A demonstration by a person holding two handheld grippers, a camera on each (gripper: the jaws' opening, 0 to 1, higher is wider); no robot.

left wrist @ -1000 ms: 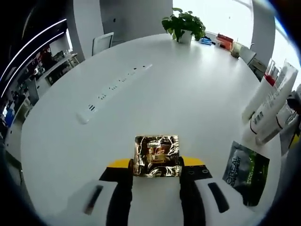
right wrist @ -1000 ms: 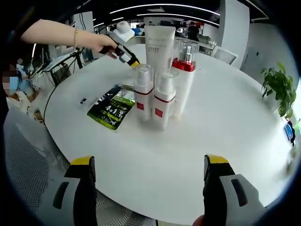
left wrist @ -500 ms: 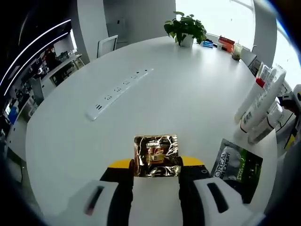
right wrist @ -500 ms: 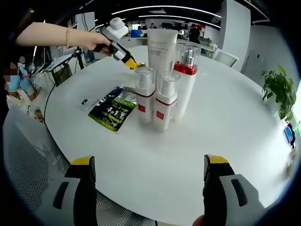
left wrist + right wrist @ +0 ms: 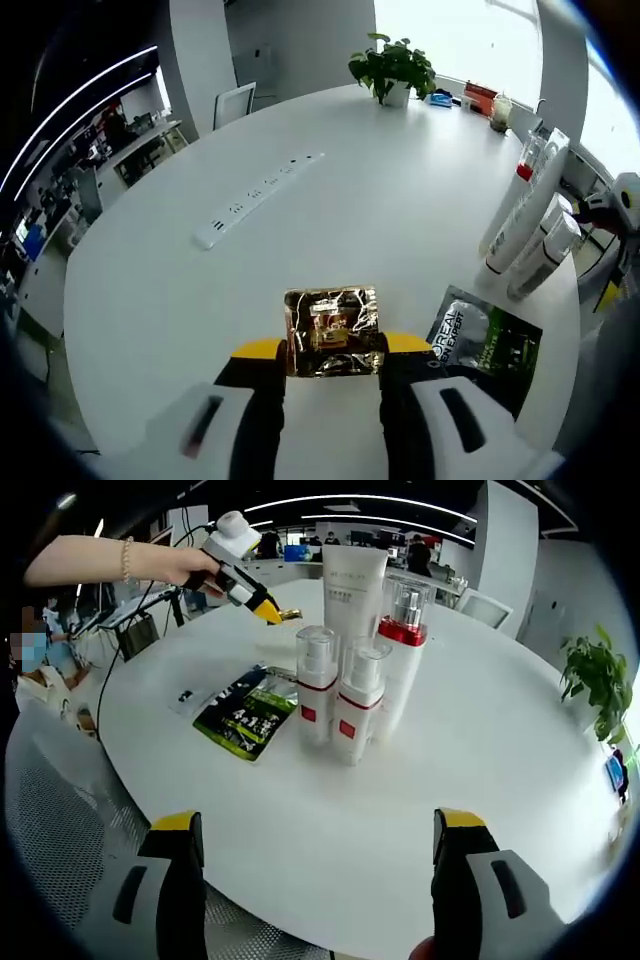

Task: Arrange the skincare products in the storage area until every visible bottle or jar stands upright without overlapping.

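Between the jaws of the left gripper [image 5: 333, 365] sits a gold foil sachet [image 5: 332, 331], clamped by its near edge and carried flat above the white table [image 5: 300, 230]. From those jaws the cluster of bottles [image 5: 525, 235] lies out at about two o'clock, well apart. The dark green sachet [image 5: 483, 342] lies flat on the table just beside the jaws at three o'clock, its long axis running away toward the bottles.

Over in the right gripper view, the right gripper [image 5: 320, 880] hangs near the table edge with its jaws spread wide and nothing between them. Dead ahead at twelve o'clock stand two small pump bottles [image 5: 340, 695], side by side and upright. A taller red-collared bottle [image 5: 400, 650] stands just behind them, and a white tube [image 5: 352, 585] rises behind that. All four look upright and packed close, touching or nearly so. The green sachet [image 5: 248, 712] lies at eleven o'clock from these jaws, just beside the bottles.

Far off at ten o'clock, a hand [image 5: 185, 565] holds the left gripper [image 5: 240, 575] aloft with the gold packet at its tip.

My read: the gold sachet needs a landing spot near the cluster, and the left gripper already has it. A sweep toward two o'clock should do it, staying clear of the green sachet.
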